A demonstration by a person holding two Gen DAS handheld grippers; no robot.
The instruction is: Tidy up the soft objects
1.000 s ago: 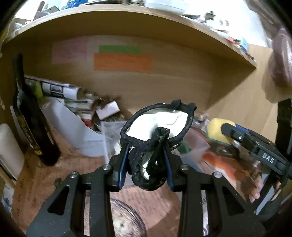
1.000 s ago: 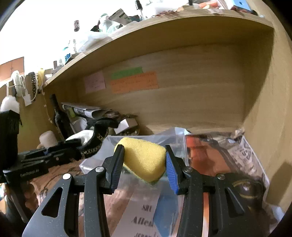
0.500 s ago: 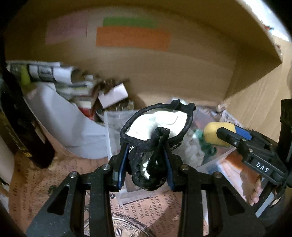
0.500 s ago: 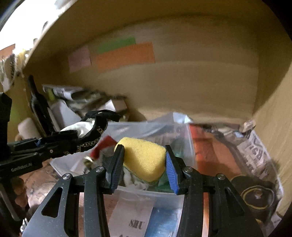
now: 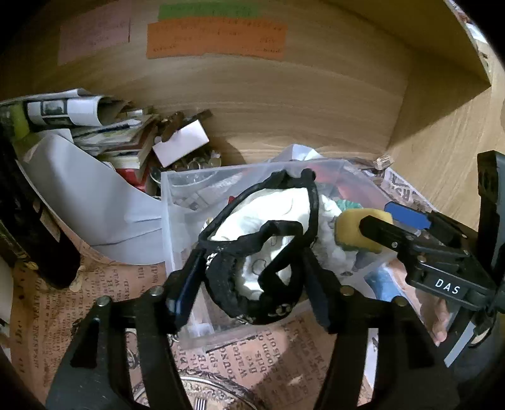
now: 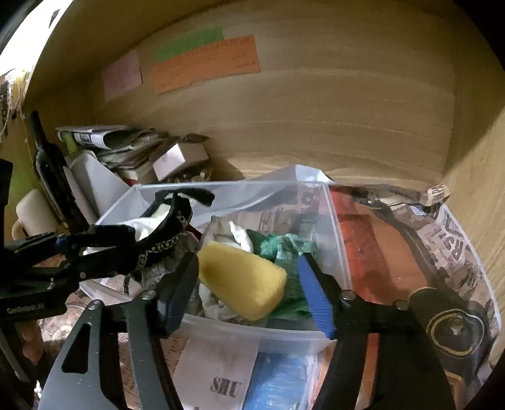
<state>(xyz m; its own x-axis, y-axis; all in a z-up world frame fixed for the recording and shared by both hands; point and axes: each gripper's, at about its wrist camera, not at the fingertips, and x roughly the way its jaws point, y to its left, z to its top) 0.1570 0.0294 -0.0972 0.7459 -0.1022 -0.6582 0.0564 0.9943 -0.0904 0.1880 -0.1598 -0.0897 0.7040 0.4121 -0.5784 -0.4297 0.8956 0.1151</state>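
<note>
Left gripper (image 5: 249, 268): jaws spread wide around the black-trimmed white cloth (image 5: 268, 239). Cloth sits between them over the near-left part of the clear bin (image 5: 167, 202); cannot tell if either pad is touching it. From the right wrist view the cloth (image 6: 164, 220) hangs off the left gripper (image 6: 94, 249) above the bin's left rim.

Right gripper (image 6: 249, 284): jaws open. Left pad is touching the sponge (image 6: 240, 280), blue right pad stands off it with a visible gap. Sponge lies tilted in the bin (image 6: 334, 220), on top of white rags (image 6: 233, 233) and a green cloth (image 6: 284, 249), toward the near wall. In the left wrist view the sponge (image 5: 347, 230) shows at the bin's right side with the right gripper (image 5: 385, 220) around it.

Bin sits on a surface covered in newspaper (image 5: 63, 312) inside a wooden cubby. Back wall carries pink (image 5: 94, 31), green (image 5: 208, 11) and orange (image 5: 217, 38) notes. Left of the bin: stack of papers (image 5: 94, 126), a white sheet (image 5: 88, 202), a dark bottle (image 5: 34, 220). Right of the bin: a black strap (image 6: 407, 239) lying across reddish newsprint.
</note>
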